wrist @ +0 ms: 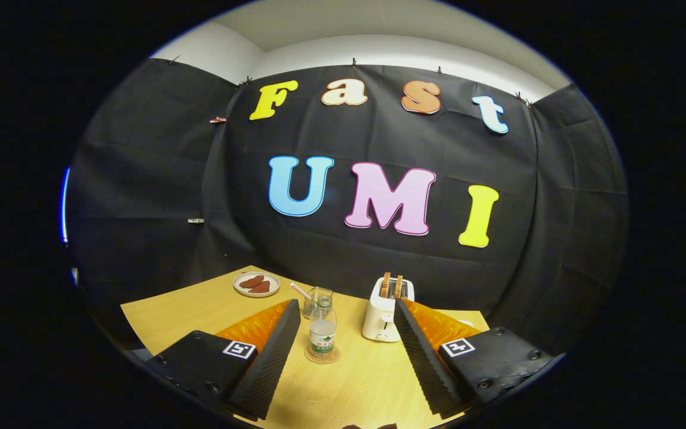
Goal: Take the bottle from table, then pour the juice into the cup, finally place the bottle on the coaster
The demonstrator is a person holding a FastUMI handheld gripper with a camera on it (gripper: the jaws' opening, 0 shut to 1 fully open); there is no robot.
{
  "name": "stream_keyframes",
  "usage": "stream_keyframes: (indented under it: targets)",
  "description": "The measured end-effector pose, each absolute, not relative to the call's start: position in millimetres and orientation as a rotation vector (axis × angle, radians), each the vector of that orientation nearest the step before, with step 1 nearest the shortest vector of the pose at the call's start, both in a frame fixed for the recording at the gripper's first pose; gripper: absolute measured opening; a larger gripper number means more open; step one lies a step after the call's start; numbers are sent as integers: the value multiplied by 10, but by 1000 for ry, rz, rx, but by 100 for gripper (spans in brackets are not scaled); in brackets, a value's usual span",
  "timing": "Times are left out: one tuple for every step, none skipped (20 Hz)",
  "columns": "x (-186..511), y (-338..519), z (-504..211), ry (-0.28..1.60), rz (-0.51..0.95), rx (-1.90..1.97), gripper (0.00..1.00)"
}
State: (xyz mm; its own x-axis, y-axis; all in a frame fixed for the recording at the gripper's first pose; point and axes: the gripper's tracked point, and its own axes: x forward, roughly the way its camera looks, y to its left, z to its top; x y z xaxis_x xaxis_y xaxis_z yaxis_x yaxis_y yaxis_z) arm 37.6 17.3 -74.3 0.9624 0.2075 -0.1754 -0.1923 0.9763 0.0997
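A small clear plastic bottle [323, 329] with a green label stands upright on a round coaster [321, 356] on the wooden table [349, 381]. It sits just ahead of my fingers, nearer the left one. Right behind it stands a clear glass cup [317, 300] with a pink straw in it. My gripper [343, 333] is open, its fingers spread wide, with nothing pressed between them. The bottle is free of both fingers.
A white toaster [383, 313] with two slices of toast stands beyond the right finger. A white plate [256, 283] with reddish-brown pieces lies at the far left of the table, near the black wall. The table's far edge meets the cloth.
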Motion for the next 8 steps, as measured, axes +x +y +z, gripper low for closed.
stream_keyframes:
  targets:
    - [370,142,-726,177,189,83,97]
    - [368,111,-723,173,174,83,96]
    - [349,105,-751,178,164,86,95]
    - [344,104,-767,184,160,91,95]
    - [328,106,-771,189,157,95,95]
    - [319,98,-770,189,153,96,95]
    - [315,88,-746,183,151,94,96]
    - [317,76,-735,183,147,92,95]
